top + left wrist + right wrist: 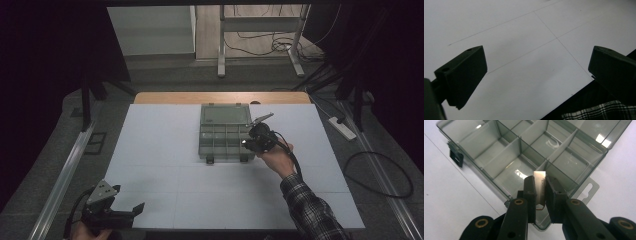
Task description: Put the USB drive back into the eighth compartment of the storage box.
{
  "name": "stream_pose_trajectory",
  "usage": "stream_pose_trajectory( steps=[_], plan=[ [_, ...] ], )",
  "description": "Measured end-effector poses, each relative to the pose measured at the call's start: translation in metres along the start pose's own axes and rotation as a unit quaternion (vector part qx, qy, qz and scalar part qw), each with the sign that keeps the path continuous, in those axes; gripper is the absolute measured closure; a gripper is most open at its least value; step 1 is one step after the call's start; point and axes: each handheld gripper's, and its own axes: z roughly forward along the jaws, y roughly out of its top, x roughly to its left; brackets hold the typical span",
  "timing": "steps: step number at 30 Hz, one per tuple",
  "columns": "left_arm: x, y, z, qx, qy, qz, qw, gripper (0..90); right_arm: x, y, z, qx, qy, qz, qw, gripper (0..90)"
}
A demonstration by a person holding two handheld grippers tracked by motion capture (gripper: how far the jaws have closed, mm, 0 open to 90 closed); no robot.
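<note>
Clamped jaws on our right gripper (540, 195) pinch a thin metal blade (539, 185), upright, above the near corner compartment of the open organizer box (486, 160); the box sits mid-table (150, 150), lid (224, 114) tipped back; our left gripper (131, 208) idles at the near left edge, jaws spread wide, empty. We judge the risks thus: the slick, narrow blade may twist or slip if released high; it may catch a divider and land in the wrong cell; pressing down could skid the light box.
</note>
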Motion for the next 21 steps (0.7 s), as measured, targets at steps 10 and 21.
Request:
stream_pose_trajectory(
  steps=[10, 21],
  plan=[
    [0.0, -0.0001, -0.0002, -0.001, 0.0, 0.0, 1.0, 2.2, -0.0031, -0.0044, 0.0068, 0.01, 0.0, 0.007, 0.9999, 76.0],
    [-0.0002, 0.0, -0.0001, 0.0, 0.0, 0.001, 1.0, 2.2, -0.0011, -0.003, 0.0006, -0.001, 0.006, 0.014, 0.9999, 58.9]
  ],
)
